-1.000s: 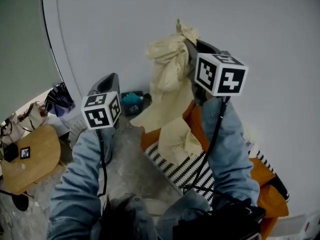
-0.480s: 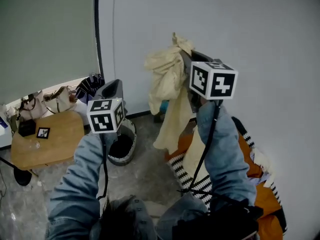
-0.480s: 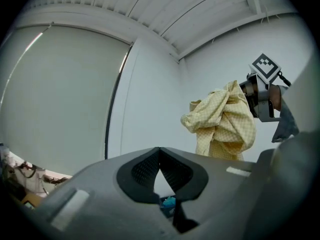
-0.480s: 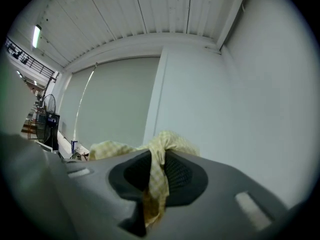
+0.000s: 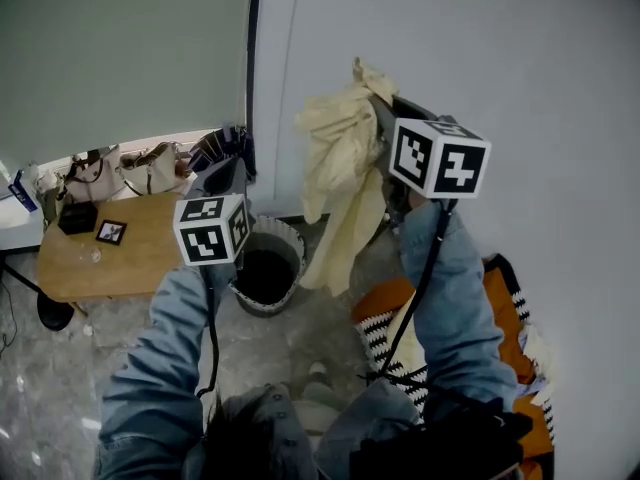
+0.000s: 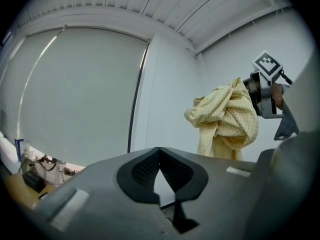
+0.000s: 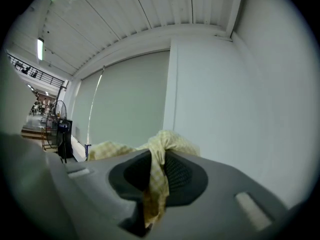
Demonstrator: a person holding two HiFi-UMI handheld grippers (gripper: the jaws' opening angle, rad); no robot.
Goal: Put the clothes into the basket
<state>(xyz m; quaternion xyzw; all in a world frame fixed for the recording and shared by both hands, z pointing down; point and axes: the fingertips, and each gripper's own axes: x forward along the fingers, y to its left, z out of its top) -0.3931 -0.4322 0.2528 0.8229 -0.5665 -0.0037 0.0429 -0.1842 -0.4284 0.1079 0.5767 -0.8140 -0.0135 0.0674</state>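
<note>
While it hung from the right gripper (image 7: 157, 176), the yellow checked garment (image 5: 340, 178) was above and just right of the basket (image 5: 265, 273). Its lowest hem ended near the basket's right rim and was not yet inside.

Handling judgement:
- The garment appeared light, soft and fully limp. It draped in 1 long bunch and would fold wherever it landed.
- A pinch on a gathered fold near the top, as taken here, looked sufficient. A hold on a single flat layer would likely slip.
- The trailing hem could catch on the basket rim.

Gripper state:
- The right gripper pinched a fold of the garment between its pads.
- The left gripper (image 6: 160, 171), above the basket's left side, had its tongs pressed together with nothing between them.

Change against 1 second earlier:
- The garment had then hung over a striped mat, well right of the basket, and the left arm had covered most of the basket.
- The basket's open mouth was now in plain view beside the hem.
- The pinch on the garment was unchanged.
</note>
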